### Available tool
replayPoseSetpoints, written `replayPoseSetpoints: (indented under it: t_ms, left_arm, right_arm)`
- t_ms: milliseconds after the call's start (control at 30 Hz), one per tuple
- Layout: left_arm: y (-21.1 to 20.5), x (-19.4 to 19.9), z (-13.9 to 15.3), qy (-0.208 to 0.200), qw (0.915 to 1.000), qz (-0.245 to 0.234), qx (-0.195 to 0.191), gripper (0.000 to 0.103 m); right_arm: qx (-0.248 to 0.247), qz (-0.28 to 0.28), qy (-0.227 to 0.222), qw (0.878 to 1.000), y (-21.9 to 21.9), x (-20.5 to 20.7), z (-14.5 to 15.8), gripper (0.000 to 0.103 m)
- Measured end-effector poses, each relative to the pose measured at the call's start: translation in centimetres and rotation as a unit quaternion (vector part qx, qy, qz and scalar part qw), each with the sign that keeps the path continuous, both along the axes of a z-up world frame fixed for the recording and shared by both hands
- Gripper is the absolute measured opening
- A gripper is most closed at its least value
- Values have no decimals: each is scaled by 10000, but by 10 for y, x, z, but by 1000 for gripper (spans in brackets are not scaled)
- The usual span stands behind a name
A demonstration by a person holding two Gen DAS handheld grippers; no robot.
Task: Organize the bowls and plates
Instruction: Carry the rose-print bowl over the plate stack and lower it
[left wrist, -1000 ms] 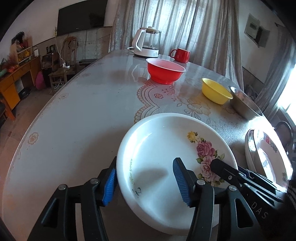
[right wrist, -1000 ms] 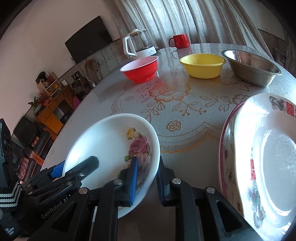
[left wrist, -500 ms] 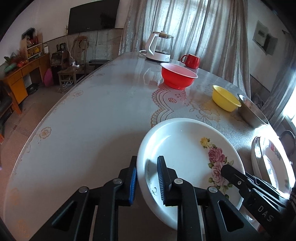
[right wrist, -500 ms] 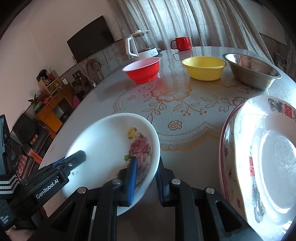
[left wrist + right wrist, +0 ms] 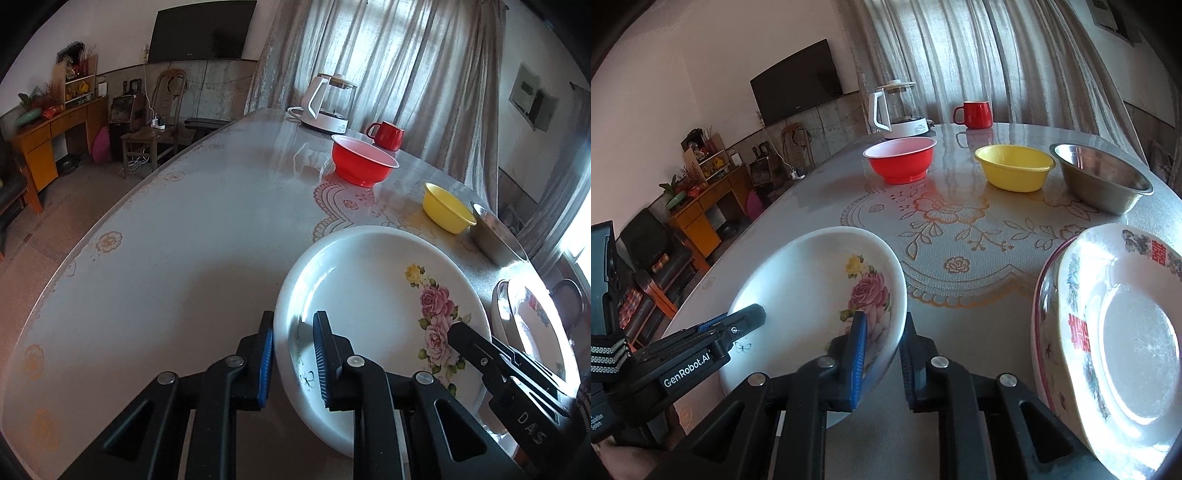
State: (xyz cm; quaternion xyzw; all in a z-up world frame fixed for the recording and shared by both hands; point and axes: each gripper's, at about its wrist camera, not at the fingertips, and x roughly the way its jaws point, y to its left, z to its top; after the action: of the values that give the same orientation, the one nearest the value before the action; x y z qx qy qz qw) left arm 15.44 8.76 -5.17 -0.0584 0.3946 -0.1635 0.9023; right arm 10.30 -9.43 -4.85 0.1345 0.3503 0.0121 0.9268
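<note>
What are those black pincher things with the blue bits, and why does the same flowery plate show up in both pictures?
They are tools that a person holds, one in each hand. Each has a tiny camera looking along its two fingers, so you get two views of one table.

The left hand-held gripper pinches the near-left rim of the rose plate; the right hand-held gripper pinches the opposite rim. Each view also shows the other tool.

On the table stand a red bowl, a yellow bowl, a steel bowl, a red mug, a kettle, and, to the right, a stack of patterned plates.
</note>
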Motion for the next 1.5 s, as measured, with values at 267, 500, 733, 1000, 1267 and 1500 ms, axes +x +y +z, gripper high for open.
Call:
replayPoseSetpoints:
  t_ms: [267,500,733,1000,1267,1500]
  left_arm:
    - [-7,-9,15,-106,9997,-103,-215,20]
    - [-26,-24,47,-412,9979,-301,-388,20]
    - [-59,-41,75,-683,9942,-678,-477,20]
    - [-116,-53,86,-697,9875,-1307,-529,20]
    - [-177,-64,70,-544,9813,-1836,-213,20]
    - [-203,-70,52,-391,9782,-2040,25,20]
  right_arm:
    - [84,-39,-141,9999,-9,-14,17,15]
    - [198,-204,-373,9989,-30,-33,39,15]
    - [365,-491,-529,9967,-61,-55,55,15]
    - [534,-1023,-611,9914,-108,-86,59,15]
    - [605,-1591,-427,9845,-155,-107,49,15]
    - [656,-1873,-227,9799,-182,-116,36,15]
